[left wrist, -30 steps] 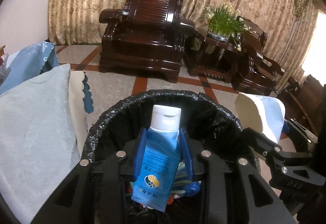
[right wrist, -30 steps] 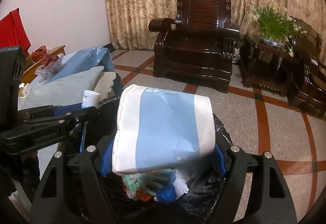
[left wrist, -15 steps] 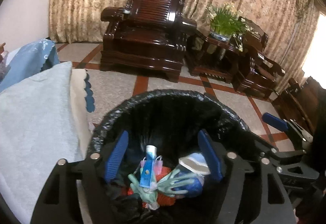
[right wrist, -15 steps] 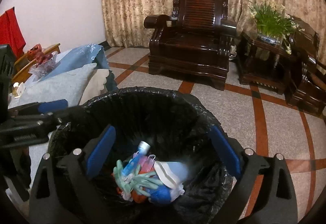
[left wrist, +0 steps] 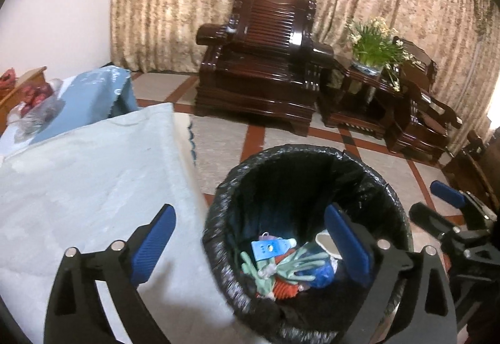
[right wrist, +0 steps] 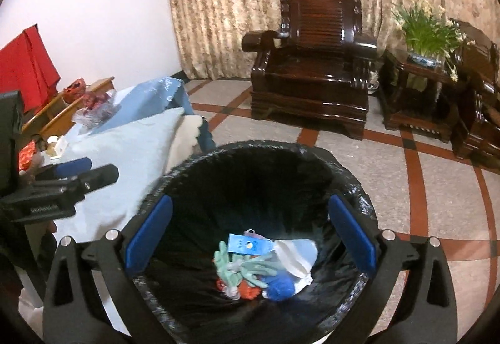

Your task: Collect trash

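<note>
Below both sets of jaws stands one bin (right wrist: 256, 156) lined with a black bag, and all the trash lies at its bottom. The left gripper (left wrist: 250, 245) has its jaws spreading wider, with nothing between the blue pads; one pad hangs over the pale blue cloth (left wrist: 78, 181) on the table, the other over the bin's mouth. The right gripper (right wrist: 250, 239) also has its jaws widening and empty, both pads over the bin's rim, which they straddle.

Under the right jaws, in the heap, lie one blue tube (right wrist: 247, 245) with a white cap, one white-and-pale-blue packet (right wrist: 297, 253) just beside it, green gloves (right wrist: 247, 265) tangled below, one dark blue ball-like lump (right wrist: 281, 287), and red scraps (right wrist: 250, 292) half hidden. How many gloves there are cannot be told.

Beyond the jaws, past the bin, the tiled floor (right wrist: 422, 187) is open up to one dark wooden armchair (right wrist: 312, 62) against the curtain (right wrist: 250, 0). Beside it a side table carries one potted plant (right wrist: 428, 31), and part of a second chair (left wrist: 422, 112) follows. Outside the left jaws' outer pad, a folded blue cloth (left wrist: 90, 97) and a clear bag of red things (left wrist: 34, 97) sit on the table's far end. The bin's rim touches the table's cloth edge.
</note>
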